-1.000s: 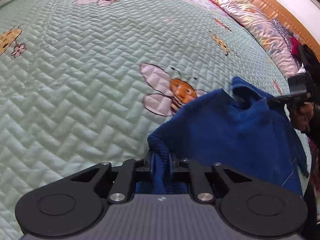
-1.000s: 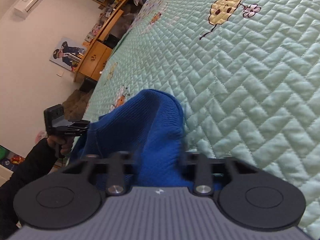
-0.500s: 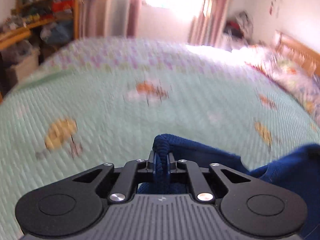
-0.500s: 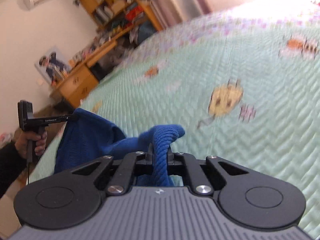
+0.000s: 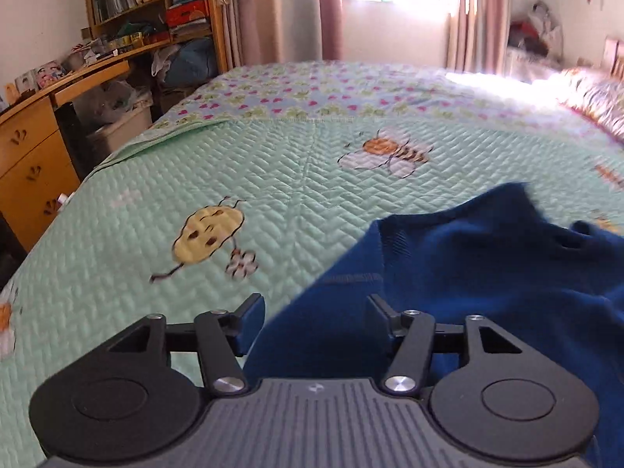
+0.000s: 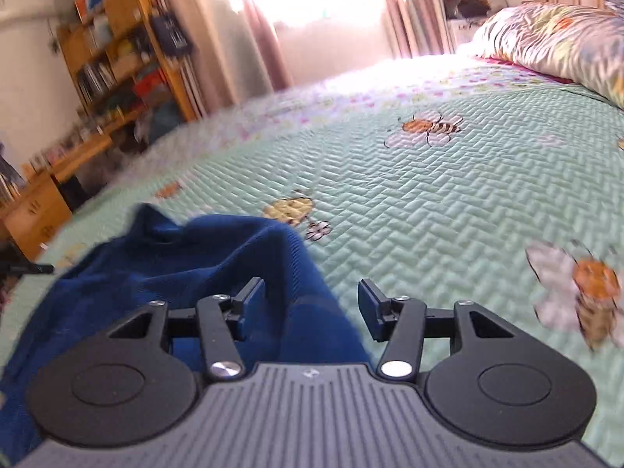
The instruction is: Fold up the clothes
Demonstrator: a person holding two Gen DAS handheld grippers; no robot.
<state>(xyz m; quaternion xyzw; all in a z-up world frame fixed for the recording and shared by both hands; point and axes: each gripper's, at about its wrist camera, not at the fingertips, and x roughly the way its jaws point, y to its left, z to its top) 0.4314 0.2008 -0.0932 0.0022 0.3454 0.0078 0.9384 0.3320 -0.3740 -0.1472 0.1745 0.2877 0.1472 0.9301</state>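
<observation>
While both claws gape wide, gripping nothing, the left gripper (image 5: 316, 314) and right gripper (image 6: 312, 300) hover over the blue sweater (image 5: 487, 273), heaped just ahead between their fingers on the green quilt (image 5: 292, 179).

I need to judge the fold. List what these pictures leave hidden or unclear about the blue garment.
- Blue garment, left wrist view: its near part is hidden behind the left gripper; its right side is cut off by the frame edge.
- Right wrist view: the right gripper covers its near hem; the far collar end is motion-blurred.
- Garment type and sleeves: cannot tell, it lies bunched.
</observation>
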